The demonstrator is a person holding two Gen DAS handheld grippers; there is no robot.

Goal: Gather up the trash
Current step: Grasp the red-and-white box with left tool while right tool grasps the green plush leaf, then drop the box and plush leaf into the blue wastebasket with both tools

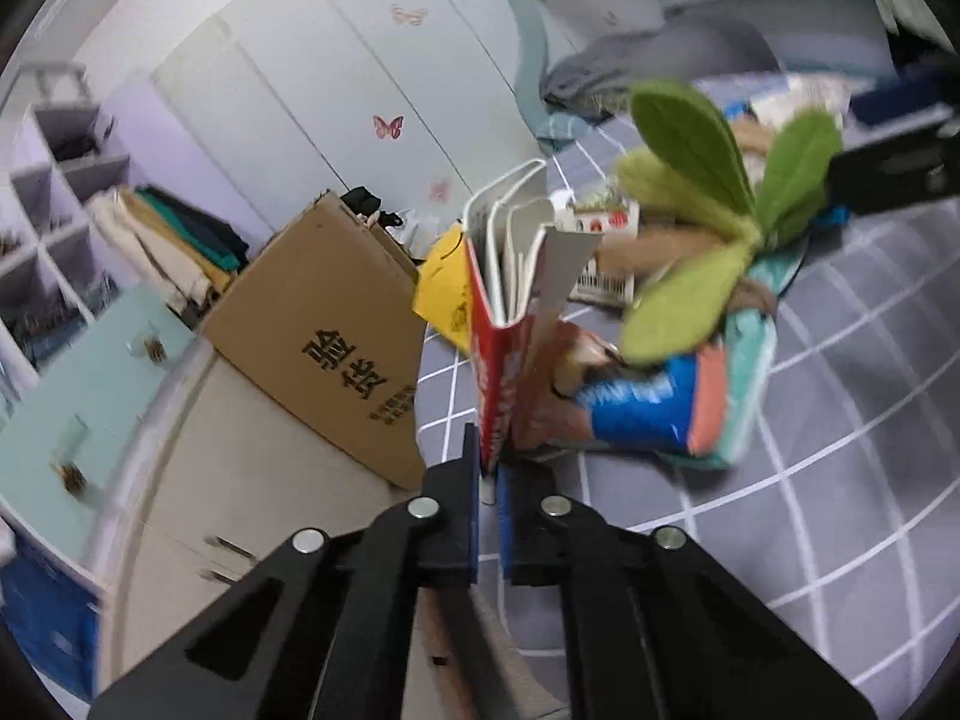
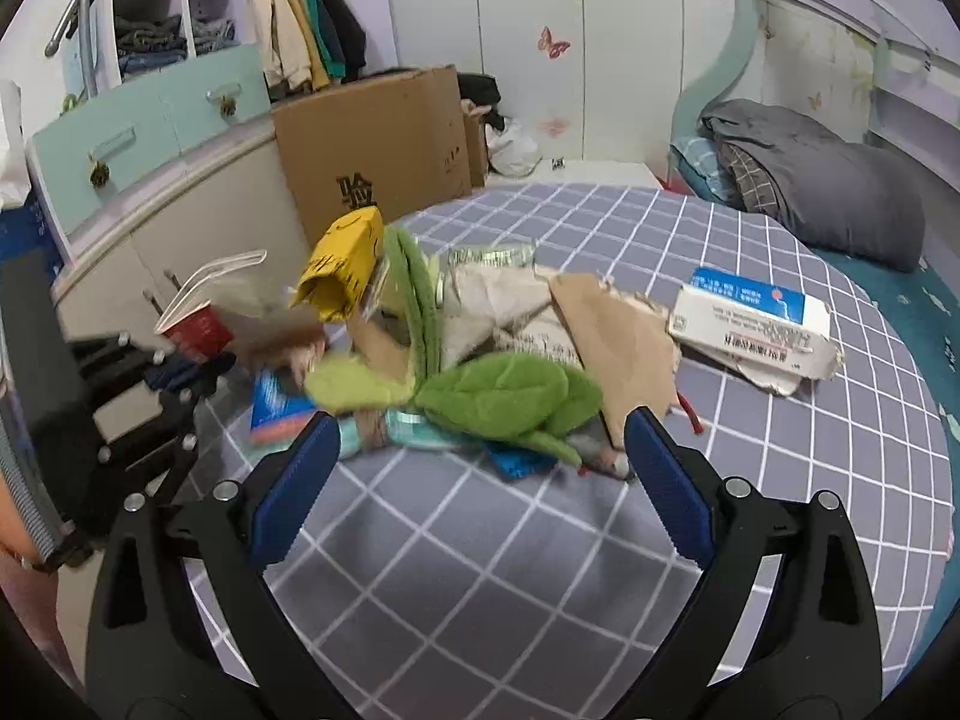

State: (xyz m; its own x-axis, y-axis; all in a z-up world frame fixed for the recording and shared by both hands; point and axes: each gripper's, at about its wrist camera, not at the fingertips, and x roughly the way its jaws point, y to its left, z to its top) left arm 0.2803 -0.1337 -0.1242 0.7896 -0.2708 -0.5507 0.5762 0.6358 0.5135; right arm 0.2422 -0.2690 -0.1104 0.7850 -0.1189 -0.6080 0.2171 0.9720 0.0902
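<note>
Step in hand: pickup. Left tongs [image 1: 489, 474] clamped on red carton [image 1: 510, 324] beside the felt plant [image 2: 480, 396]; right tongs [image 2: 480, 468] apart, empty. Next: lift carton clear, bin it.

Brown cardboard box [image 2: 375, 138] beside wardrobe [image 2: 528, 48]; grey pillow [image 2: 840, 192] on bed.

Green felt leaves [image 1: 708, 222] motion-blurred; blue packet [image 2: 279, 405] half hidden beneath them.
</note>
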